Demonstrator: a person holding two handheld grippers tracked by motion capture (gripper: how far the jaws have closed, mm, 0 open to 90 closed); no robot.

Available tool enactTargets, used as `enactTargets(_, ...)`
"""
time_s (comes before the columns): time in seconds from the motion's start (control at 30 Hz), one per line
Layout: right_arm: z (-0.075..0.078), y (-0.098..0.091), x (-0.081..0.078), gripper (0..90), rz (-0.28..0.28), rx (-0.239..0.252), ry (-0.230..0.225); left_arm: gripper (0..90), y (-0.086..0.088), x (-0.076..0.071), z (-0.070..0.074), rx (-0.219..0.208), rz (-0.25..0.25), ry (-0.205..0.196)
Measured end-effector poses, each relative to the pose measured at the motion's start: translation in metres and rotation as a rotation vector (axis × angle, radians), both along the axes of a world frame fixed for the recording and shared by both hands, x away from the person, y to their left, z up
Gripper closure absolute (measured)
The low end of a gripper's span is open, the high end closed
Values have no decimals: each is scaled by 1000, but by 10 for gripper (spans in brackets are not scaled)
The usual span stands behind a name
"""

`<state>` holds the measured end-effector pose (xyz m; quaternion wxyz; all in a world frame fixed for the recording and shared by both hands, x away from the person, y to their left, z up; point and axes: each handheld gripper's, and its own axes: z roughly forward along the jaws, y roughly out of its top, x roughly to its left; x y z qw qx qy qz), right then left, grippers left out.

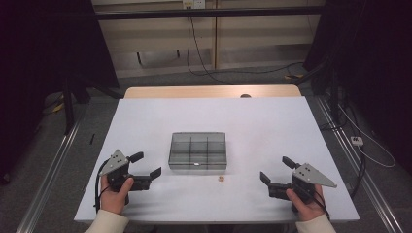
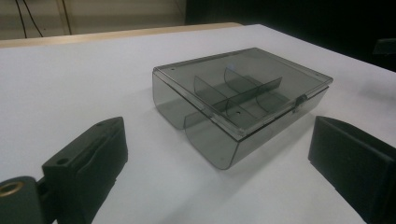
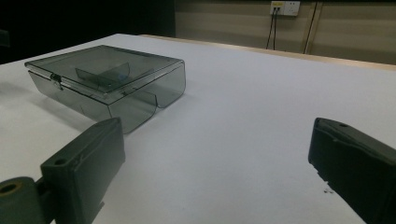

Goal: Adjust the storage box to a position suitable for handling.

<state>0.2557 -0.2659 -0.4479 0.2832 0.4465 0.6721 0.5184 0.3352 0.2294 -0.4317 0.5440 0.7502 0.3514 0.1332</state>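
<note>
A smoky clear plastic compartment box [image 1: 197, 150] sits closed in the middle of the white table [image 1: 252, 121], its latch facing the near edge. Dividers show through its lid [image 2: 243, 86], and its rounded corner shows in the right gripper view [image 3: 107, 77]. A small tan item [image 1: 221, 179] lies on the table just in front of the box's right corner. My left gripper [image 1: 145, 165] stands open to the box's left, a hand holding it. My right gripper [image 1: 277, 168] stands open to the box's right. Both have nothing between their jaws.
A wooden table edge [image 1: 209, 91] runs along the far side. Cables [image 1: 204, 68] trail on the floor beyond, with a wall socket [image 3: 284, 7] above them. Metal rails [image 1: 53, 165] flank the table. Dark curtains hang at both sides.
</note>
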Motion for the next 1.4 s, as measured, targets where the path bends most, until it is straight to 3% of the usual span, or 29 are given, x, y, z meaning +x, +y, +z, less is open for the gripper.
enactTargets(0.5,1,0,0,37,-12,-8,-3,45,-1,2,0,0,8,-1)
enactTargets(0.77,2,1,2,42,-34,-17,-3,69,-4,7,-1,1,6,21)
enactTargets(1.03,4,6,14,61,-50,-44,8,179,-4,19,0,11,54,29)
enactTargets(1.3,4,15,29,64,-46,-70,9,352,-6,29,-2,46,77,31)
enactTargets(1.4,3,18,33,65,-43,-67,19,430,-7,35,-4,56,90,50)
